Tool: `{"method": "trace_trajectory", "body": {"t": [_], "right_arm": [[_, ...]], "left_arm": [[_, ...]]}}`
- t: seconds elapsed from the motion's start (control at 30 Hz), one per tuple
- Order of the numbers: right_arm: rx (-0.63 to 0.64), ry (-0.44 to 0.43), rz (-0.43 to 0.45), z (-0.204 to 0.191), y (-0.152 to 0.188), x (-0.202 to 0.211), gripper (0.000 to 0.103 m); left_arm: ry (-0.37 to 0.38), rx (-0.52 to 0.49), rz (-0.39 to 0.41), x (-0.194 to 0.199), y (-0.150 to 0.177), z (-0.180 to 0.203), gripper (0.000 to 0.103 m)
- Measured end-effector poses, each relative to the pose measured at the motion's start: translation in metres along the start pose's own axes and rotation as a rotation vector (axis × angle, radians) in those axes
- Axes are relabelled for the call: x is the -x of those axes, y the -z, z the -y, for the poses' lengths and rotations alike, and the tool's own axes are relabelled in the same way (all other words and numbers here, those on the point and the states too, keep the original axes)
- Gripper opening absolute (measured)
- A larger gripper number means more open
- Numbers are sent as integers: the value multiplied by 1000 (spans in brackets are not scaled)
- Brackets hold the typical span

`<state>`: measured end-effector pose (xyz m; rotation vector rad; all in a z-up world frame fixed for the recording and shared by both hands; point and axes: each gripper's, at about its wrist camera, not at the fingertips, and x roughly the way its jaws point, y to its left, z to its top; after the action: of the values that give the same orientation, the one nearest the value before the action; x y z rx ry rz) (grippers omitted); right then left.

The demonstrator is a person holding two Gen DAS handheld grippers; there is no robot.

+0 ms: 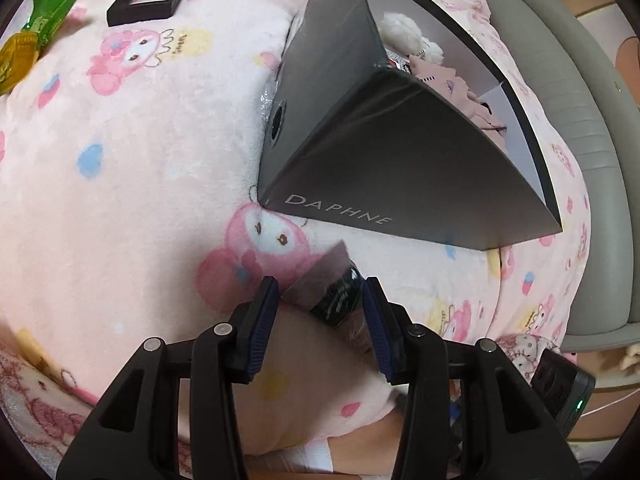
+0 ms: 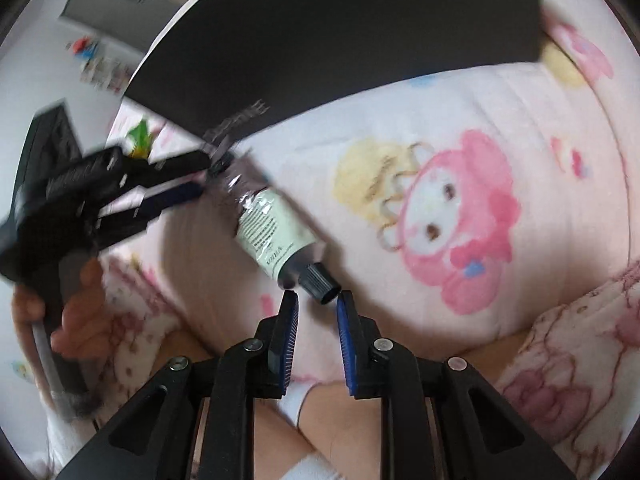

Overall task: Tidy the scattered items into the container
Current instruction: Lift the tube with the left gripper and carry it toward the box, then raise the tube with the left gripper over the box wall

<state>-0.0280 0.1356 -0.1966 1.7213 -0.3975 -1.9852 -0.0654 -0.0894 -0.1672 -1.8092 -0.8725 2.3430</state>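
Ahead of the black, blue-padded left hand-held gripper [image 1: 322, 300]: a dark grey box [image 1: 384, 160], a pale pink blanket [image 1: 140, 152] printed with pink cartoon rabbits, a silver, white-labelled, black-capped tube [image 2: 272, 224].

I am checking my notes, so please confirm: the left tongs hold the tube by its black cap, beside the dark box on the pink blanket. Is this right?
Not quite. The left tongs hold the tube by its flat crimped end; the black cap is at the opposite end, as the right wrist view shows. The dark box and pink blanket are right.
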Motion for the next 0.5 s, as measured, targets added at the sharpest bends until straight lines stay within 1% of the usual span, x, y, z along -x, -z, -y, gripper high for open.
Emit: {"method": "trace_trajectory", "body": {"t": [0.03, 0.13, 0.17, 0.2, 0.23, 0.27, 0.33, 0.37, 0.43, 0.5], "right_arm": [[-12, 2, 25, 1, -1, 5, 17], [8, 52, 166, -6, -4, 34, 18], [14, 55, 215, -7, -3, 46, 18], [11, 58, 236, -8, -4, 52, 18], [9, 62, 242, -4, -9, 58, 18], [6, 69, 233, 1, -12, 59, 18], [-12, 96, 227, 6, -14, 55, 18], [-15, 105, 245, 14, -17, 61, 18], [-1, 108, 290, 13, -17, 65, 18], [2, 101, 263, 17, -22, 66, 19]], "left_arm": [[6, -20, -5, 1, 2, 3, 44], [112, -85, -44, 5, 11, 14, 44], [109, -91, -42, 5, 12, 16, 44], [76, -91, -27, 6, 12, 16, 44], [35, -84, -8, 6, 10, 16, 44], [11, -62, 8, 6, 8, 15, 44], [25, -27, 3, 4, 7, 10, 44], [33, -25, -8, 1, 9, 11, 44], [49, -45, -29, -3, 11, 14, 44], [84, -66, -74, -9, 12, 16, 45]]}}
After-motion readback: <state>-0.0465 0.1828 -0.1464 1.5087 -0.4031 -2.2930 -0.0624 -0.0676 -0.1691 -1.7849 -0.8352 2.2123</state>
